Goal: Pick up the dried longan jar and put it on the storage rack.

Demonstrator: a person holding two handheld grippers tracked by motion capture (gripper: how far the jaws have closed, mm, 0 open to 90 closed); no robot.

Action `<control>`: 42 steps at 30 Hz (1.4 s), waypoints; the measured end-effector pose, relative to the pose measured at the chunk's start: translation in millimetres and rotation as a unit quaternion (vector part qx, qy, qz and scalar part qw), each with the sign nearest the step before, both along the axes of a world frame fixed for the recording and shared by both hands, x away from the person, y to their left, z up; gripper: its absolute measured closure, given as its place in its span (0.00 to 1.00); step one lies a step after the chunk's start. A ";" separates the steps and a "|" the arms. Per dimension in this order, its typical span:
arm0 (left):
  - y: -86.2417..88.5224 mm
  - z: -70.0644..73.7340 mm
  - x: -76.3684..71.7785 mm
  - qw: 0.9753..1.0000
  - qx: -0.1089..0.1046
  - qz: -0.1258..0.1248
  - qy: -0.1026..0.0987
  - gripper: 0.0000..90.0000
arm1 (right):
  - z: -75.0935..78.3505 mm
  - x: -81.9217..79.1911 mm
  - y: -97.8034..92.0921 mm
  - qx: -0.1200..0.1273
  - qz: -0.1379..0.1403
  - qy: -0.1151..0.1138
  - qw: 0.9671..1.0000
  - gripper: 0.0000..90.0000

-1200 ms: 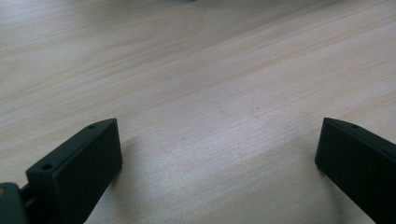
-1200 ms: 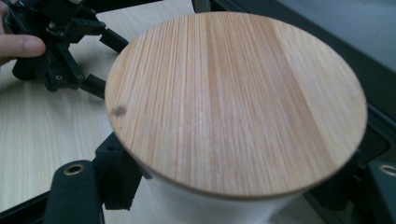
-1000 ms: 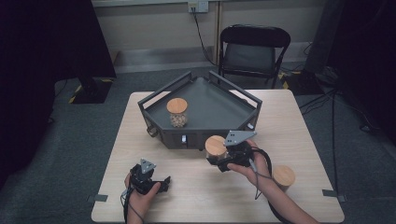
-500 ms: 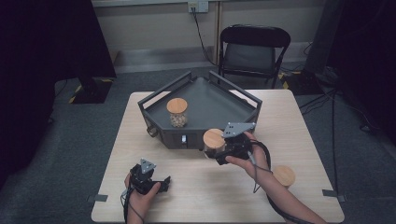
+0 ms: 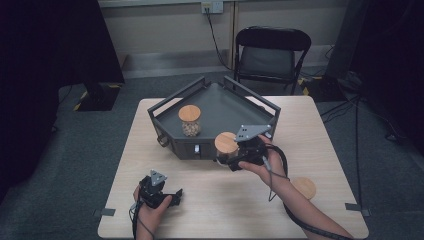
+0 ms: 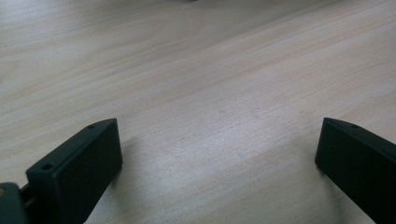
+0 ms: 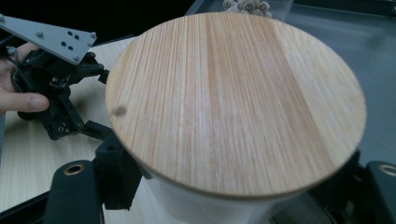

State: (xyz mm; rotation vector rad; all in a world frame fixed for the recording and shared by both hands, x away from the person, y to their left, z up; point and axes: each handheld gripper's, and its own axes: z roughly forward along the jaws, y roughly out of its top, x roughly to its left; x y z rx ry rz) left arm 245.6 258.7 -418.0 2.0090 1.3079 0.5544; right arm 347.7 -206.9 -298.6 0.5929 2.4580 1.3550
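Right gripper (image 5: 231,159) clamping lidded jar (image 5: 226,144), left gripper (image 5: 172,196) wide open

Jar (image 5: 190,120) inside tray (image 5: 226,103), second jar (image 5: 226,146) at tray's front edge, lid (image 5: 304,188) right on table (image 5: 325,130)

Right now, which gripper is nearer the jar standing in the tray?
Right. The right gripper holds another jar at the tray's front edge; the left gripper rests farther back, away from the jar in the tray.

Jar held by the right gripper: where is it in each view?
High view: held jar just right of centre, at the tray's front edge.
Left gripper view: bare table between open jaws.
Right gripper view: held jar's lid dominates the centre.
Shared landmark: table.
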 end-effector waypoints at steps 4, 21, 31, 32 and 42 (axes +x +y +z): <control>0.0 0.0 0.0 1.000 0.000 0.000 0.000 0.00 | 5.8 5.3 2.1 -0.001 -0.005 0.004 1.000 0.28; 0.0 0.0 0.0 1.000 0.000 0.000 0.000 0.00 | 25.7 19.2 5.3 0.003 -0.024 0.006 1.000 0.28; 0.0 0.0 0.0 1.000 0.000 0.000 0.000 0.00 | 31.6 26.0 10.2 0.006 -0.039 0.008 0.999 0.28; 0.0 0.0 0.0 1.000 0.000 0.000 0.000 0.00 | 31.6 27.0 9.9 0.008 -0.040 0.009 0.999 0.28; 0.0 -0.1 -0.1 1.000 0.000 0.000 0.000 0.00 | 35.5 32.7 13.2 0.011 -0.061 0.006 0.998 0.28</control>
